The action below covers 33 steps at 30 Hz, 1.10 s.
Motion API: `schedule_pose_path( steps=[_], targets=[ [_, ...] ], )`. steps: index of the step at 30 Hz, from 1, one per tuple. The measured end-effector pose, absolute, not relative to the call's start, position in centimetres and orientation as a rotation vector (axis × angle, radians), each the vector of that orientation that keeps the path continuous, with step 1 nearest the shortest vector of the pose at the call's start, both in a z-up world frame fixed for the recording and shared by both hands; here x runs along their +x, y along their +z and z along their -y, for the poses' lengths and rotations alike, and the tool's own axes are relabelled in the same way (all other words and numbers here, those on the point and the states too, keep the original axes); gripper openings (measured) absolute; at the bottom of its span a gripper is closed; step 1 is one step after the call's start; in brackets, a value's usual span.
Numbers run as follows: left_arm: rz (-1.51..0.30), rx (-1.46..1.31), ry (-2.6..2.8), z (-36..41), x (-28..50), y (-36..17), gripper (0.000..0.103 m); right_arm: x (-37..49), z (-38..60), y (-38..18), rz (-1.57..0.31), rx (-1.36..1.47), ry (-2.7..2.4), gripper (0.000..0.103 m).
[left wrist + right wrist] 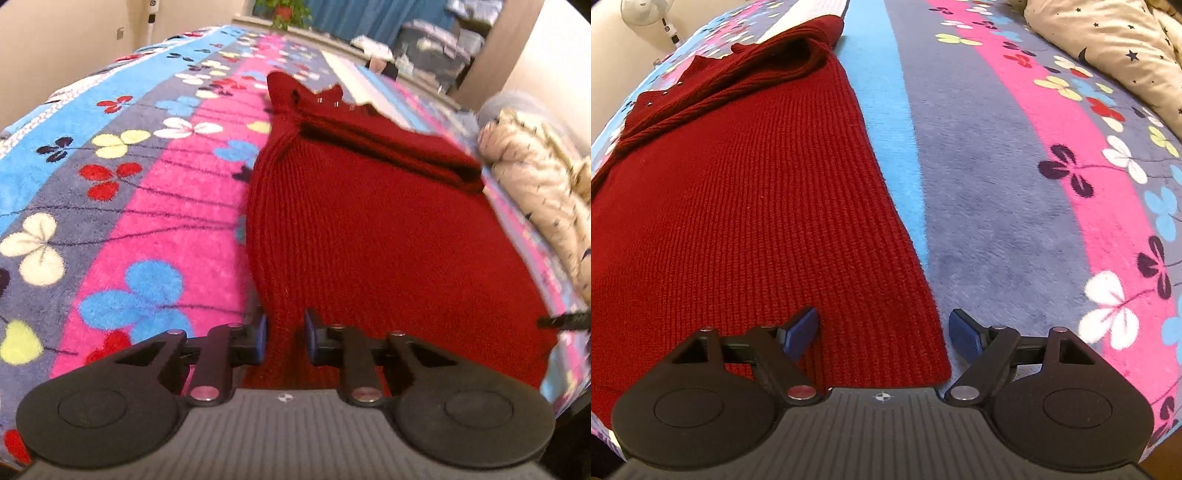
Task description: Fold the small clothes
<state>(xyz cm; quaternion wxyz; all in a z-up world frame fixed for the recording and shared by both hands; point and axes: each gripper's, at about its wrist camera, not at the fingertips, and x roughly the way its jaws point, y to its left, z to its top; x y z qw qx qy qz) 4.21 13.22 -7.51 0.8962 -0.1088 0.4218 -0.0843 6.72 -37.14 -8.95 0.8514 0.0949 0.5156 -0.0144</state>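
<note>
Dark red ribbed knit, a small sweater, lies spread on the bed over a fleece blanket striped in blue, grey and pink with clover flowers. Its far end is bunched and folded over itself in a thick roll.

My left gripper is clenched on the sweater's near left edge, with a narrow ridge of the knit pinched between the blue pads.

My right gripper is released: its jaws stand wide, straddling the sweater's near right corner. The left pad rests over the knit, the right pad over bare grey blanket just beside the hem, and neither pad presses the cloth.

At the right edge of the bed sits a cream quilt printed with dark stars.
</note>
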Motion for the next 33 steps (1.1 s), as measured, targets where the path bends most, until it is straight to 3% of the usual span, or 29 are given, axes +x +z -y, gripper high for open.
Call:
schedule_pose_path(
  steps=[2, 4, 7, 11, 14, 16, 18, 22, 25, 28, 30, 33],
  targets=[
    [-0.867, -0.251, -0.166, -13.4, 4.3, -7.3, 0.024, 6.6, 37.4, -8.8, -1.077, 0.219, -0.007, 0.065],
    [-0.896, -0.247, -0.145, -13.2, 4.7, -7.8, 0.033, 6.4, 37.6, -8.6, -1.064, 0.219, 0.008, 0.05],
    [-0.934, -0.203, -0.119, -12.6, 5.1, -8.6, 0.038, 5.9, 37.8, -8.4, -1.058, 0.225, 0.033, 0.042],
    [-0.924, -0.176, -0.124, -12.2, 5.1, -8.6, 0.038, 5.6, 38.1, -8.4, -1.055, 0.245, 0.052, 0.04],
    [-0.895, -0.16, -0.14, -12.1, 4.7, -8.3, 0.019, 5.6, 37.9, -8.3, -1.056, 0.24, 0.055, 0.038],
    [-0.858, -0.134, -0.147, -11.9, 4.2, -7.6, 0.014, 5.6, 37.7, -8.1, -1.047, 0.215, 0.063, 0.018],
    [-0.809, -0.119, -0.159, -11.6, 3.5, -6.8, 0.014, 5.4, 38.4, -7.3, -1.019, 0.245, 0.065, 0.011],
    [-0.728, -0.116, -0.194, -11.2, 2.5, -5.5, 0.014, 4.8, 40.1, -5.9, -0.961, 0.367, 0.076, 0.011],
    [-0.799, -0.135, -0.197, -11.2, 3.2, -6.4, 0.018, 4.7, 40.1, -6.3, -0.982, 0.368, 0.085, 0.012],
    [-0.882, -0.134, -0.174, -11.0, 4.1, -7.8, 0.035, 5.1, 39.6, -7.3, -1.054, 0.307, 0.029, 0.023],
    [-0.893, -0.122, -0.163, -10.9, 4.4, -8.0, 0.036, 5.3, 39.3, -7.5, -1.07, 0.284, 0.007, 0.031],
    [-0.896, -0.127, -0.151, -11.1, 4.5, -8.2, 0.036, 5.3, 39.2, -7.8, -1.079, 0.289, 0.006, 0.036]
  ],
)
